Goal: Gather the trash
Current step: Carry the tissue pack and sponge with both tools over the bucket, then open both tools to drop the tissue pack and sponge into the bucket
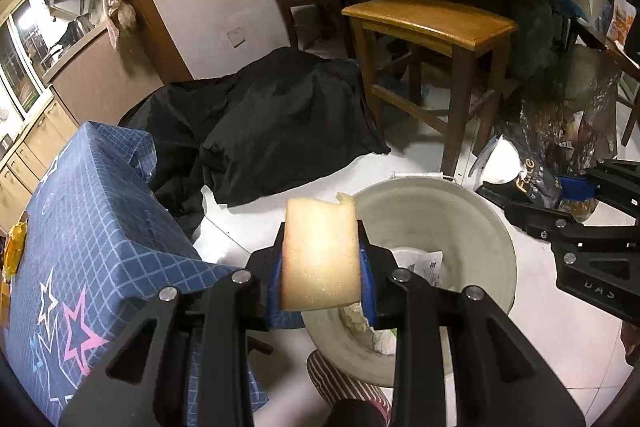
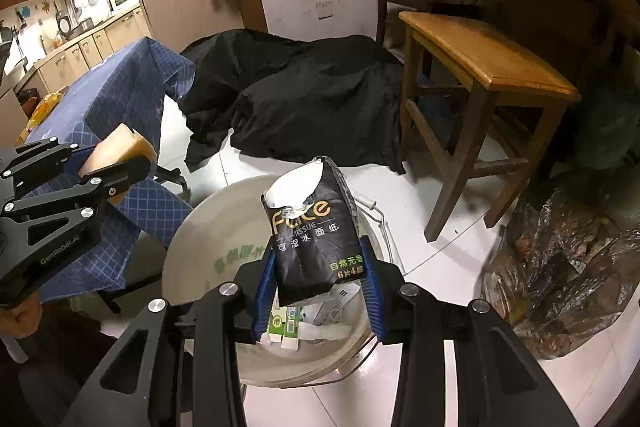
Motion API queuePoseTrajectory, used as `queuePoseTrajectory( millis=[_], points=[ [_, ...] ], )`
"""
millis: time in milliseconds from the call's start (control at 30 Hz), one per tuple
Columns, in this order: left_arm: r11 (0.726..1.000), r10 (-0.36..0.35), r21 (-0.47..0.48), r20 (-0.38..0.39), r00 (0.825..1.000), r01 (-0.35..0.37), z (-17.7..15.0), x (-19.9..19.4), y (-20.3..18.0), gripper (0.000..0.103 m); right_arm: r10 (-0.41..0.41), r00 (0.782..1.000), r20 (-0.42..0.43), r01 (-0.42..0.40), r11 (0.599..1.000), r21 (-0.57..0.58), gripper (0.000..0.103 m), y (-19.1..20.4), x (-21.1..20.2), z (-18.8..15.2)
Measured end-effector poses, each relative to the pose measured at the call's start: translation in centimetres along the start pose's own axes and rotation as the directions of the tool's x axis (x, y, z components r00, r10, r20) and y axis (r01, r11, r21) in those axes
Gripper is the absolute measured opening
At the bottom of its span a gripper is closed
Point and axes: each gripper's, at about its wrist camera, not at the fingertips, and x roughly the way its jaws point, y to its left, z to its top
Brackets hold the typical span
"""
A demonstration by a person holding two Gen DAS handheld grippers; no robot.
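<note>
Foam, yellowish and a bit torn at the top corner, is what the left gripper (image 1: 323, 267) has clamped between its blue pads in the left wrist view. That foam chunk (image 1: 320, 251) sticks up out of the jaws and hangs over the near rim of the white bucket (image 1: 480, 211), which makes sense to me: hold it over the opening so it falls in, not on the floor. Paper scraps already sit at the bottom. Off to the right you can see the other gripper with its pack, also near the bucket. A table with a blue star cloth (image 1: 100, 227) is just beside the bucket on the left.

Right wrist view: the right gripper (image 2: 320, 291) is closed on a black tissue pack (image 2: 316, 239), torn open at the top, held upright right above the bucket's mouth. Cartons and paper (image 2: 312, 323) lie inside below it. Both pieces look ready to drop, I'd guess.
</note>
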Motion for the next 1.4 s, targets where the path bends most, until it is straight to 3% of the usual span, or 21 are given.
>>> queuePoseTrajectory(
  millis=[1400],
  points=[
    [0.999,-0.003,0.050,-0.134,0.991,0.010,-2.2,4.8,-0.6,0.029,0.034,0.995,-0.089,-0.039,0.997,-0.060,0.041,1.1,5.1,-0.2]
  ],
)
